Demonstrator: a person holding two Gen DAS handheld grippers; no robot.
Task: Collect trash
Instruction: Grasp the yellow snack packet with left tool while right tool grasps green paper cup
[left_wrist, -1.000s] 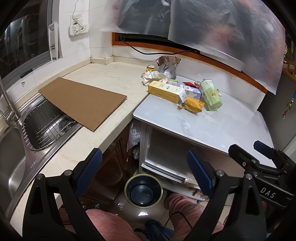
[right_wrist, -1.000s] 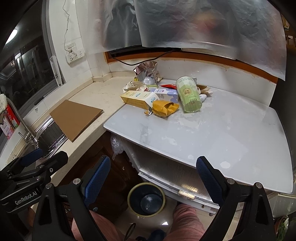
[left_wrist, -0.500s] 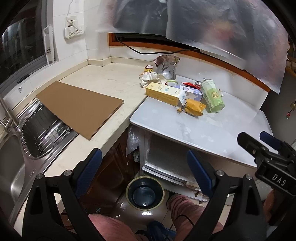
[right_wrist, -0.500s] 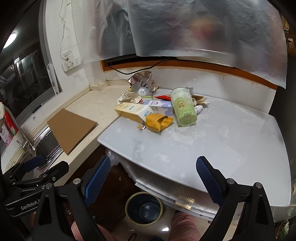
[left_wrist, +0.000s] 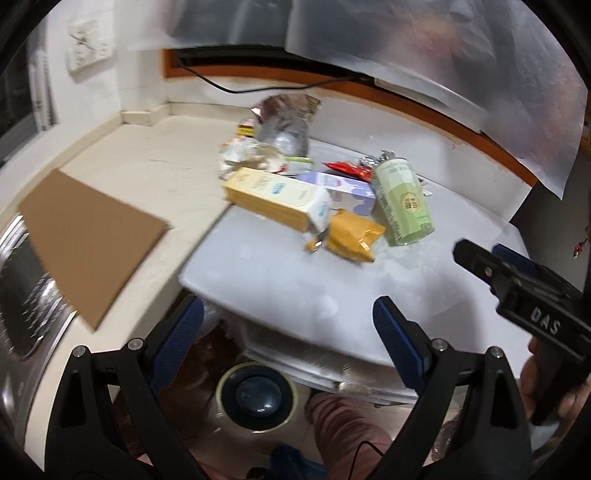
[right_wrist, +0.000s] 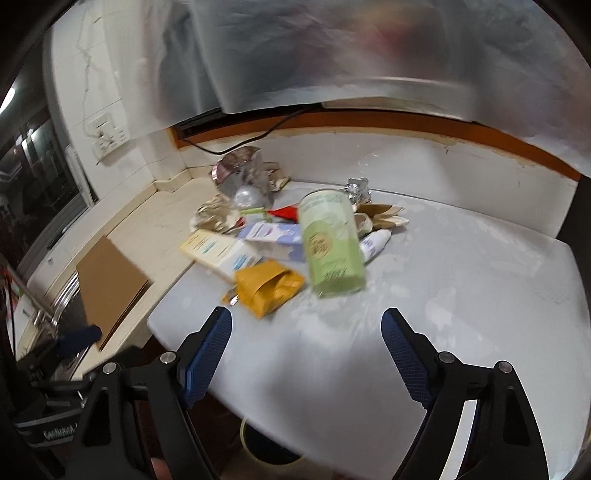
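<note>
A pile of trash lies on the white table (left_wrist: 280, 280): a green cup (left_wrist: 403, 202) on its side, a yellow carton (left_wrist: 275, 197), an orange bag (left_wrist: 352, 236), a purple box (left_wrist: 345, 188), a silver foil bag (left_wrist: 286, 127). In the right wrist view I see the green cup (right_wrist: 330, 243), the orange bag (right_wrist: 267, 291) and the yellow carton (right_wrist: 221, 253) just beyond my open, empty right gripper (right_wrist: 306, 354). My left gripper (left_wrist: 288, 339) is open and empty over the table's near edge. A blue trash bin (left_wrist: 256, 395) stands on the floor below.
A brown cardboard sheet (left_wrist: 88, 236) lies on the beige counter over the steel sink (left_wrist: 26, 295) at left. My right gripper's body (left_wrist: 524, 306) shows at the right of the left wrist view. Plastic sheeting hangs above the wall.
Both grippers have moved forward and up toward the trash pile. The pile looks larger and nearer. The bin has slipped partly under the table edge in the right wrist view.
</note>
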